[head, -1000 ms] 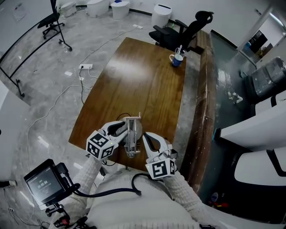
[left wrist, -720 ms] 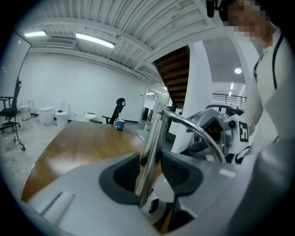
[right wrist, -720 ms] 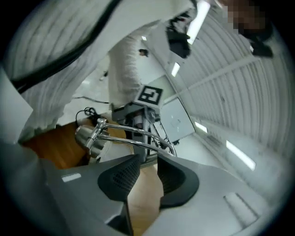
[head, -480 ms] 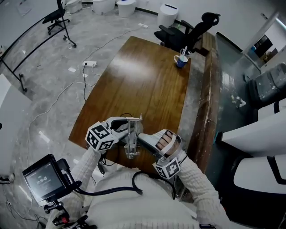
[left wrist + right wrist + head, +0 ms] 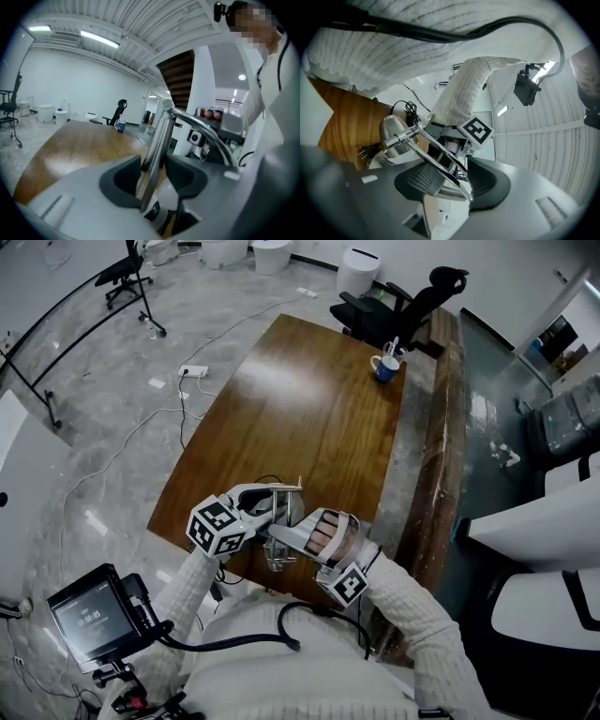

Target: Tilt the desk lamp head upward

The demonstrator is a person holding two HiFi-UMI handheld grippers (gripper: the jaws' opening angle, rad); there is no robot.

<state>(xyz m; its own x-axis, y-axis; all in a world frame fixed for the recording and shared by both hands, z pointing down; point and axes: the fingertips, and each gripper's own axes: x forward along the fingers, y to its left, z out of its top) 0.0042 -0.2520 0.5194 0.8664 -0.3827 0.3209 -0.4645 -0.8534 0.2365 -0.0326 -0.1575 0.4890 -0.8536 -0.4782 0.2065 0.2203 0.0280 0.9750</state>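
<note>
Desk lamp (image 5: 279,521) noted at the near edge of the table (image 5: 300,399). Left tongs (image 5: 154,180) are opening and released: the chrome arm (image 5: 157,140) stands between the jaws, unclamped. Right tongs (image 5: 451,180) are likewise opening, with the thin rods (image 5: 443,161) between the jaws and nothing gripped. Lamp head (image 5: 392,136) is seen beyond; its tilt cannot be judged. If a re-grip is wanted, the arm is best steadied low and the head raised slowly near its hinge, so the base is not dragged off the edge.
</note>
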